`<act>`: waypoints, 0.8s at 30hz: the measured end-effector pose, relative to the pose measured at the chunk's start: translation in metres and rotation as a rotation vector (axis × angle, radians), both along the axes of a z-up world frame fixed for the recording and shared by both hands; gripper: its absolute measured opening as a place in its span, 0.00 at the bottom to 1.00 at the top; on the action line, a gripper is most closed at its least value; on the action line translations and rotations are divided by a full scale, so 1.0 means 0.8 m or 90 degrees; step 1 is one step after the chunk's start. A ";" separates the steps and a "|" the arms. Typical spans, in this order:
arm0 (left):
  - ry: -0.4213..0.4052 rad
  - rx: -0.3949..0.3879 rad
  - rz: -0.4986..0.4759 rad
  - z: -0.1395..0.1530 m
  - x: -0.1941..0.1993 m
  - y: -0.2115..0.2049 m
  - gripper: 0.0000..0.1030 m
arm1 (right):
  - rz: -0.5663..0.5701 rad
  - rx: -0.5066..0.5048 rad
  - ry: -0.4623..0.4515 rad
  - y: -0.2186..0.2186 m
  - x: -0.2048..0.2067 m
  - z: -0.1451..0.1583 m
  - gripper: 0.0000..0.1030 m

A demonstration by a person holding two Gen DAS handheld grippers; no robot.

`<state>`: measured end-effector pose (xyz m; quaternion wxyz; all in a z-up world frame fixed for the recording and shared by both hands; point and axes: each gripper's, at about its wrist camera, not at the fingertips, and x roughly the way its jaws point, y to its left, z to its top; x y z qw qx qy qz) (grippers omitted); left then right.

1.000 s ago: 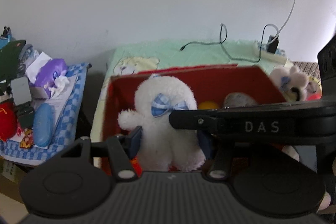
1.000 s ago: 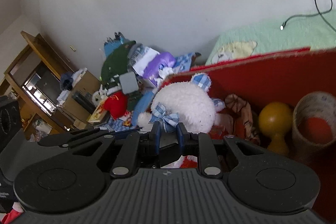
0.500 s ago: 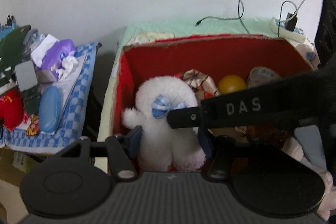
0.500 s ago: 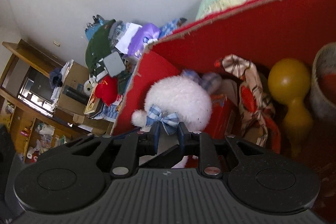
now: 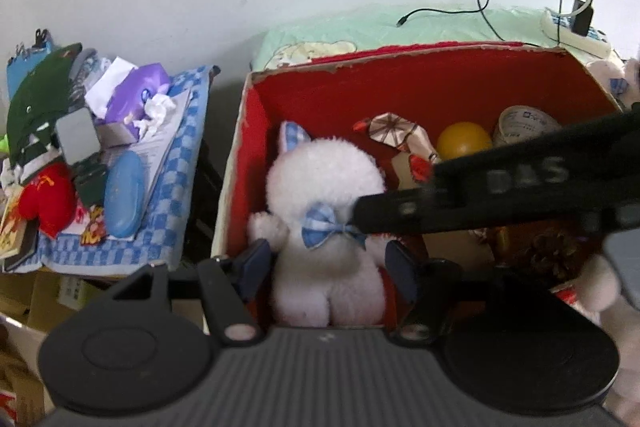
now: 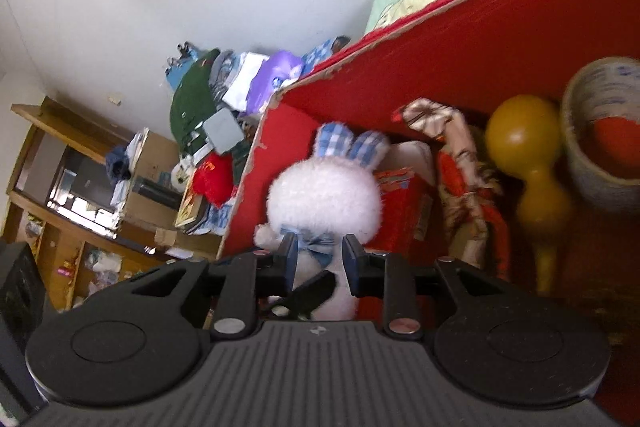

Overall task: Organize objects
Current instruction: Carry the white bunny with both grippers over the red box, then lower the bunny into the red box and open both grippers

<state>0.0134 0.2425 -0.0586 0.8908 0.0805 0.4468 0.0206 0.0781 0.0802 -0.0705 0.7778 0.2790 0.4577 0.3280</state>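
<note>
A white plush bunny (image 5: 324,195) with a blue checked bow (image 5: 328,227) stands upright in the left end of a red box (image 5: 400,91). My left gripper (image 5: 328,265) straddles its lower body. Its jaws are opening, and the blue pads (image 5: 256,263) stand a little off the fur on both sides. My right gripper (image 6: 320,255) reaches in from the right, its black finger (image 5: 400,207) ending at the bow. Its jaws are opening too, with the bow (image 6: 316,247) loose between the fingertips. The bunny (image 6: 324,199) leans by the box's left wall (image 6: 256,195).
Further right in the box lie a patterned wrapped bundle (image 6: 460,155), a yellow gourd (image 6: 524,147), a tape roll (image 6: 604,131) and a pine cone (image 5: 548,251). A cluttered side table with a blue checked cloth (image 5: 180,147) stands left of it. Green bedding with cables (image 5: 440,23) lies behind.
Both grippers tipped down and lowered the bunny into the box's left end. The left jaws have spread off its body and the right jaws have widened around the bow.
</note>
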 end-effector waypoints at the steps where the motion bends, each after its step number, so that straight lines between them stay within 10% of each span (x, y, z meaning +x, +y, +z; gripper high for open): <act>1: 0.002 0.004 0.004 0.001 0.001 -0.001 0.65 | -0.007 -0.004 -0.005 -0.003 -0.002 0.002 0.27; 24: 0.000 0.032 0.010 0.023 0.001 -0.035 0.67 | -0.146 -0.118 -0.114 -0.059 -0.062 0.031 0.28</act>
